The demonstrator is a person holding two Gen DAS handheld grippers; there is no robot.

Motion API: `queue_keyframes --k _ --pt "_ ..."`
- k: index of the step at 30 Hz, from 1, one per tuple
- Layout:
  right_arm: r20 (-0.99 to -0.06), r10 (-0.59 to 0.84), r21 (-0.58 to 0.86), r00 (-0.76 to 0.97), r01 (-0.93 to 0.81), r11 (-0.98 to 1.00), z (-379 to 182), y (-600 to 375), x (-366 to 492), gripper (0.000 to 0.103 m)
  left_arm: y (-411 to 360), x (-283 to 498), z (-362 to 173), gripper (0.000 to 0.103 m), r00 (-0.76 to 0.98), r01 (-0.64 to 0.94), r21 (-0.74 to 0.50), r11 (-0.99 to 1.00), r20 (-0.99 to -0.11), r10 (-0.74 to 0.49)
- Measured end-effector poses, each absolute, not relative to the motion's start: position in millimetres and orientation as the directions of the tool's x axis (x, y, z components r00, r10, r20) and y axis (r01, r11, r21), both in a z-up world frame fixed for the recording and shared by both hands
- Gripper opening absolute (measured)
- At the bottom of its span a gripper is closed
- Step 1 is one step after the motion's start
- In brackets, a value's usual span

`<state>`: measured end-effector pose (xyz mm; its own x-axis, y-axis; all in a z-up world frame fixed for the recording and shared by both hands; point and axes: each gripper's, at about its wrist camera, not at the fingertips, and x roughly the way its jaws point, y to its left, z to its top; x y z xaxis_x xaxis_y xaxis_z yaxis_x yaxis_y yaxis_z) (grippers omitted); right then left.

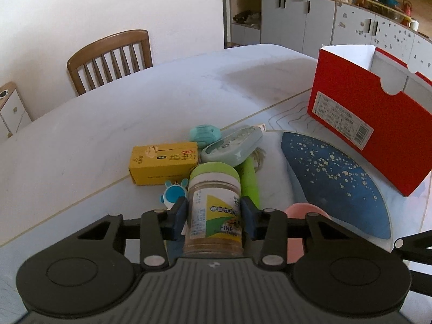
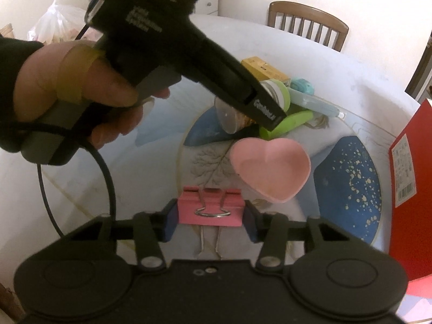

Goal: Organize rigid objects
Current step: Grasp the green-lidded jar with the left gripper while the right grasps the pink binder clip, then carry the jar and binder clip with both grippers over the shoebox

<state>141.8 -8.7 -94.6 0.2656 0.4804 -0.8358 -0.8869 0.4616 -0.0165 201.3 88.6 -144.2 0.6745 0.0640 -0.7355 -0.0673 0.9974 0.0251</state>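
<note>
My left claw (image 1: 213, 217) is clamped on the green-lidded spice jar (image 1: 213, 205); my right claw (image 2: 210, 220) grips the pink binder clip (image 2: 209, 210), just before the pink heart dish (image 2: 270, 168).

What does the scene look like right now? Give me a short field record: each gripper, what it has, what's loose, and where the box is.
left gripper: fingers pressed on both sides of the green-lidded jar
right gripper: fingers at both ends of the pink binder clip
loose on table: yellow box, teal case, pink heart dish
red box: open top, at the right
</note>
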Motion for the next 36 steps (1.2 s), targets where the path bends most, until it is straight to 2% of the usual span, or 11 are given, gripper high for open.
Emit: queue_keyframes --k 19,36 --pt "-0.82 0.474 0.017 0.321 -0.814 0.581 -41.5 -68.3 146.3 0.048 103.7 182.1 -125.4 0.041 0.653 -0.161 -0.065 0.985 -0.755 0.057" --pt "-0.753 0.481 0.0 0.449 -0.731 0.682 30.5 -143.6 191.9 0.048 71.4 169.2 -53.6 0.041 0.689 -0.147 -0.139 0.979 -0.725 0.0"
